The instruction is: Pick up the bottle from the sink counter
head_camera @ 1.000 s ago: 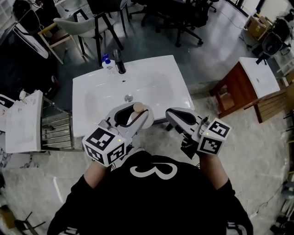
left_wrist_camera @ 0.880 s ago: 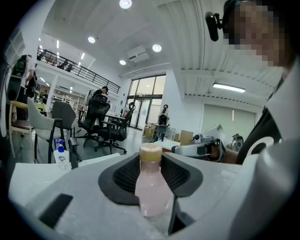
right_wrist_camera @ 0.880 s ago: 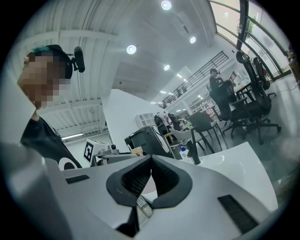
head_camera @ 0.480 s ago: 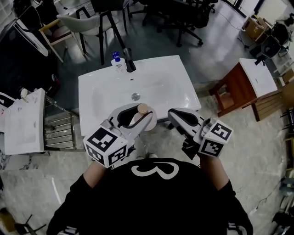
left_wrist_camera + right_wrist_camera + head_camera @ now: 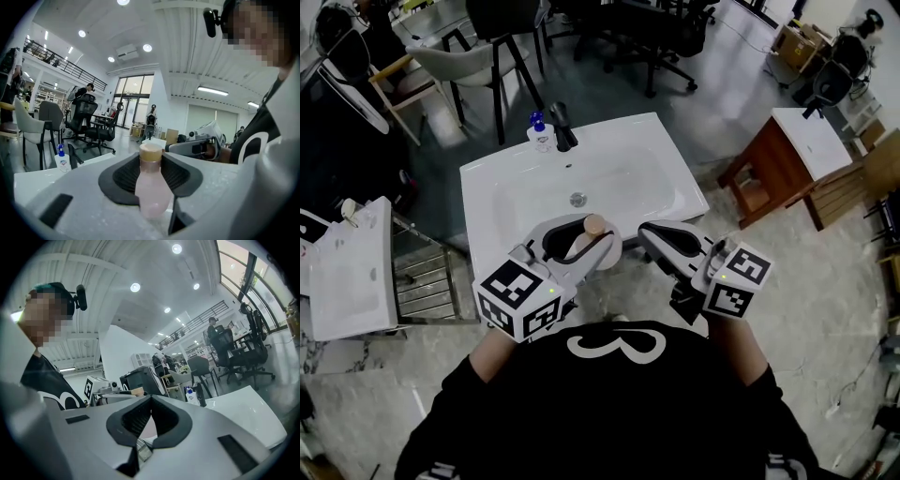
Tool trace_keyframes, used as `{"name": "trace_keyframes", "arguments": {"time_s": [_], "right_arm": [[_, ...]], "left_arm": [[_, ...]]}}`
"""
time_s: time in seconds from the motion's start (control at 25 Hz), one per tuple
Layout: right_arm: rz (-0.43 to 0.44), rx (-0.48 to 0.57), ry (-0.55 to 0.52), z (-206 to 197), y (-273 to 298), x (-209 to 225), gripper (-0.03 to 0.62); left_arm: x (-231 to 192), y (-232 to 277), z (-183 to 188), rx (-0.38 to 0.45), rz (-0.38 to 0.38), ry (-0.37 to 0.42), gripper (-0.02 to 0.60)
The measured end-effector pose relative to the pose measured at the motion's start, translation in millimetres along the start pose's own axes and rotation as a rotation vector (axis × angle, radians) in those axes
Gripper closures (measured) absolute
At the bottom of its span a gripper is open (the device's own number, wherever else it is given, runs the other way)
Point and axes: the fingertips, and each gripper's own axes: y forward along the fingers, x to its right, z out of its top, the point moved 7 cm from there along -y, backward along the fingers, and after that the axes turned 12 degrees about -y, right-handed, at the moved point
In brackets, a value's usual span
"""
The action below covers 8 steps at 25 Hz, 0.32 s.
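Where the bottle is: the pink bottle (image 5: 151, 187) stands upright between the pads of the left gripper (image 5: 151, 161), seemingly lifted clear, at the near edge of the sink counter (image 5: 506, 187).
Left grip: the jaws pinch the body below the tan cap, likely so it cannot tip.
Right gripper (image 5: 151, 401): jaws pressed together with nothing in them; it is held just beside the bottle without touching it, probably to keep out of the way.
Around: a faucet (image 5: 563, 131) and a blue-capped soap bottle (image 5: 540, 134) stand at the counter's far edge; a wooden table (image 5: 787, 164) is off to the right.
In the way: nothing close to the pink bottle.
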Motion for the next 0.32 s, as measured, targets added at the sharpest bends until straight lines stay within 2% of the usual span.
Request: {"name": "trace_keyframes", "arguments": {"time_s": [0.32], "right_arm": [[-0.036, -0.004, 0.0, -7, -4, -21, 0.58]], "left_arm": [[7, -9, -3, -0.017, -0.059, 0.011, 0.436]]}}
